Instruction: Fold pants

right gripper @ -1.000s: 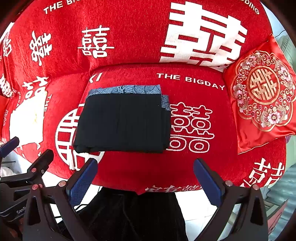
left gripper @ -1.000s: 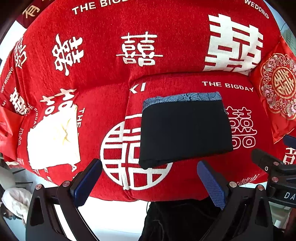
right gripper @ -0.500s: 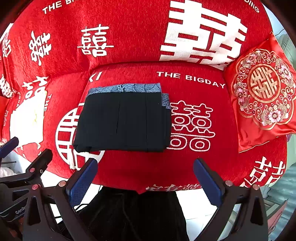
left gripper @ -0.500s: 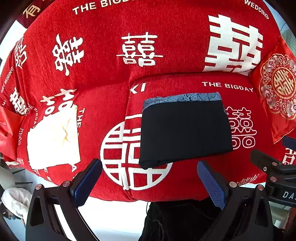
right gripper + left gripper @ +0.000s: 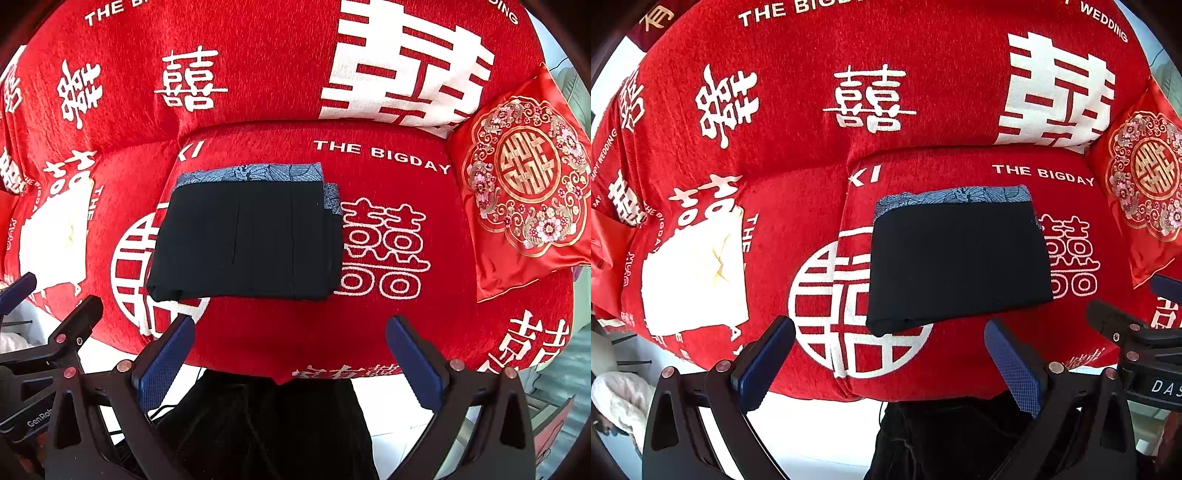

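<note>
Black folded pants (image 5: pixel 956 262) lie untouched beyond both wide-open, empty claws (image 5: pixel 890 363) (image 5: pixel 290 360).

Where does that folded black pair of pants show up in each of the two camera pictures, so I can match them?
Left wrist view: the folded black pants lie right of centre on the red sofa cover, above the open left gripper.
Right wrist view: the folded black pants lie left of centre, above the open right gripper.
Shared landmark: the white words THE BIGDAY printed just beyond the pants.
</note>
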A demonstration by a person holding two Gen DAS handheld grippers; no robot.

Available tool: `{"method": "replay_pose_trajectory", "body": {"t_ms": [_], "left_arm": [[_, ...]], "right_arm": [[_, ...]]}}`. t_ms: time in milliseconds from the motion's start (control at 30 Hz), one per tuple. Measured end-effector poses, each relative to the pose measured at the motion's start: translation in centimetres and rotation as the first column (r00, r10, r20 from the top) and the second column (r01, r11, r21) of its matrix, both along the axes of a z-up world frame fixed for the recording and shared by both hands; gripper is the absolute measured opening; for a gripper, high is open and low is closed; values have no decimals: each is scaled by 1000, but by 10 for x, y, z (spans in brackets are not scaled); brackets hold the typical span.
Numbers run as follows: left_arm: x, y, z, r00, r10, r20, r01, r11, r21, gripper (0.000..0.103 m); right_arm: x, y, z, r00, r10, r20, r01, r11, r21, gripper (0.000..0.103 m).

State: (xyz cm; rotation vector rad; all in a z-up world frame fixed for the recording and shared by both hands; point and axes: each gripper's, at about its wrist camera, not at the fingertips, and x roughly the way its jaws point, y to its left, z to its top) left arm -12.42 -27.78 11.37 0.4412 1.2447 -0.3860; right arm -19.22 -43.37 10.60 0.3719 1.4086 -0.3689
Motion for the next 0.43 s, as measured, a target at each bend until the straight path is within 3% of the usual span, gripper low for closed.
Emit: {"method": "replay_pose_trajectory", "body": {"t_ms": [433], "left_arm": [[1,2,1,1000,14,-11,-14,999,-34,103]], "right_arm": [[1,-3,0,1000,8,-9,-8,1000,-1,103]]}}
